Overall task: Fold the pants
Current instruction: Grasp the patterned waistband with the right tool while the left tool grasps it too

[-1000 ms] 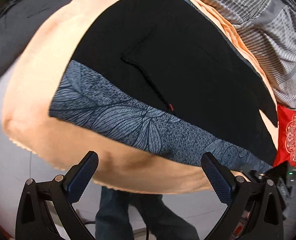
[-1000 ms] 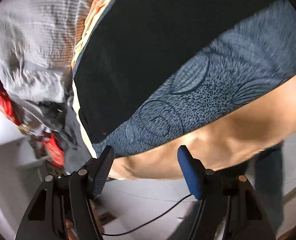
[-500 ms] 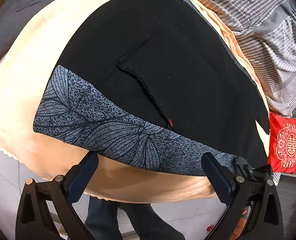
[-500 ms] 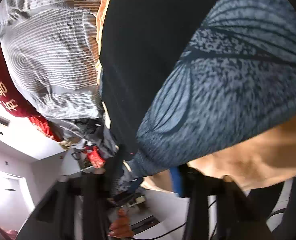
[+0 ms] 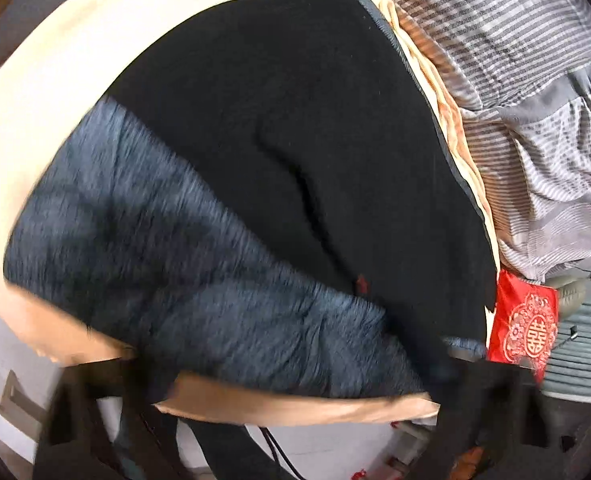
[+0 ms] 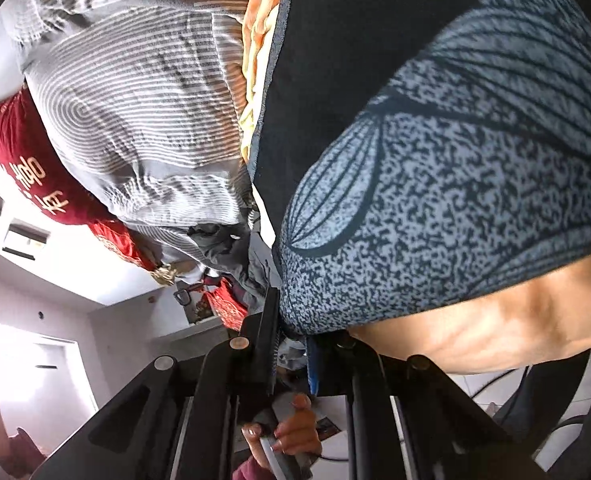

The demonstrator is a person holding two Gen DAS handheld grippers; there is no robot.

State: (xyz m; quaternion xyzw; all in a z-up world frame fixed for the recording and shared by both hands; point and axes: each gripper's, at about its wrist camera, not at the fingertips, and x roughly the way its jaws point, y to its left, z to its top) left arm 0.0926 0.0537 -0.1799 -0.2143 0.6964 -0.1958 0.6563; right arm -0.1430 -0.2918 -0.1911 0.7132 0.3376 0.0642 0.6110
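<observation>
Black pants [image 5: 295, 140] with a blue-grey leaf-patterned waistband [image 5: 175, 260] lie flat on a peach sheet [image 5: 75, 60]. The left wrist view is blurred. My left gripper [image 5: 291, 376] sits at the waistband's near edge with its jaws closing. They are still wide apart, with the band's edge between them. In the right wrist view the waistband [image 6: 455, 180] fills the right side. My right gripper [image 6: 291, 344] has its jaws closing, nearly together, and pinches the waistband's corner.
A grey striped quilt [image 5: 515, 100] is bunched along the far side of the pants, beside a red cushion [image 5: 527, 328]. The right wrist view shows the quilt [image 6: 135, 100], a dark red pillow [image 6: 27, 160] and a hand with a phone [image 6: 291, 428]. Floor lies below the bed's edge.
The left gripper has come down onto the waistband's edge and its fingers have drawn inward. The right gripper has gone from open to pinching the waistband's corner.
</observation>
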